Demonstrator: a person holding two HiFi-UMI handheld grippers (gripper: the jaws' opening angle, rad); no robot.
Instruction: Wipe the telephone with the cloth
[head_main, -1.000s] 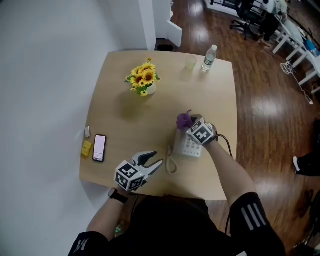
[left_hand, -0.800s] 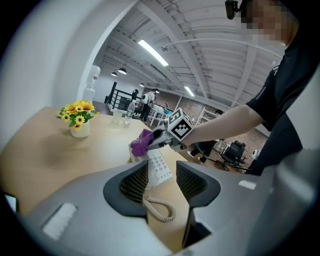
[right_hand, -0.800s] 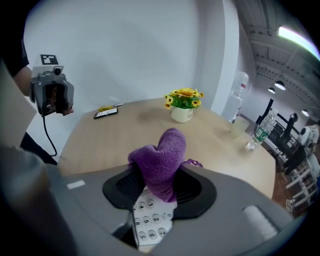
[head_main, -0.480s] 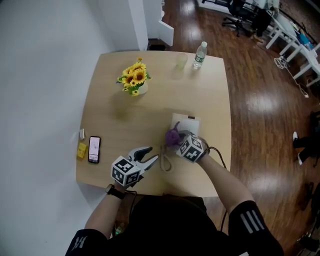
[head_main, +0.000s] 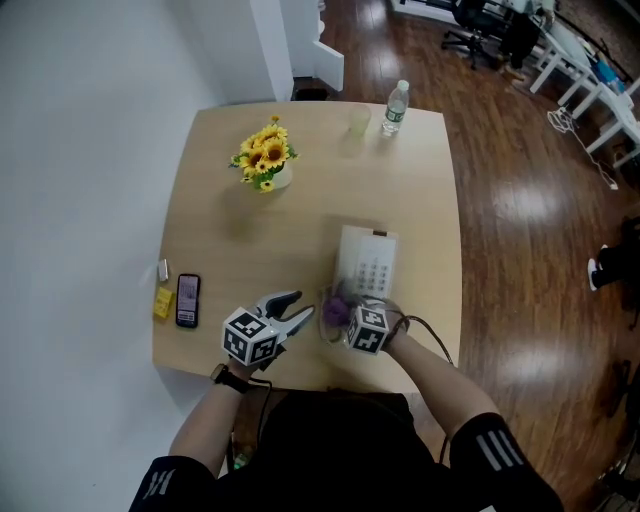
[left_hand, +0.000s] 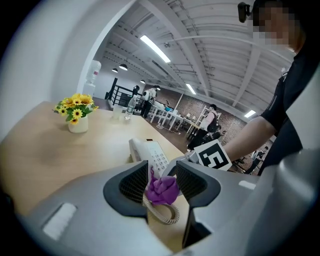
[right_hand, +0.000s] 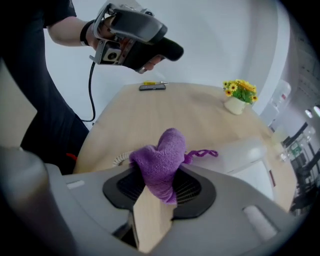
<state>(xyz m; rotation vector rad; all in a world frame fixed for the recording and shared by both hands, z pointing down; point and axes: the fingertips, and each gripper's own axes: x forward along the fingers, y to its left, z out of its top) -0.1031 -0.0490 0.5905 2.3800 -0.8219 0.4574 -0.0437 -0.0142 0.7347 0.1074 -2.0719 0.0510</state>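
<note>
A white telephone (head_main: 365, 268) lies flat on the wooden table (head_main: 300, 225), its coiled cord (head_main: 326, 328) trailing off the near end. My right gripper (head_main: 342, 308) is shut on a bunched purple cloth (head_main: 337, 304) and points steeply down over the telephone's near end. In the right gripper view the cloth (right_hand: 161, 161) bulges out above the jaws, with the telephone (right_hand: 239, 154) to the right. My left gripper (head_main: 300, 306) hovers just left of the cord, open and empty. In the left gripper view the cloth (left_hand: 161, 189) and cord (left_hand: 162, 213) show beyond its spread jaws.
A vase of sunflowers (head_main: 264, 164) stands at the back left. A water bottle (head_main: 395, 105) and a cup (head_main: 359, 122) are at the far edge. A smartphone (head_main: 187, 298) and a small yellow object (head_main: 163, 302) lie by the left edge. The near table edge is just under both grippers.
My right gripper has carried the cloth along the telephone from its far end to its near end, leaving the keypad uncovered. The left gripper has stayed in place.
</note>
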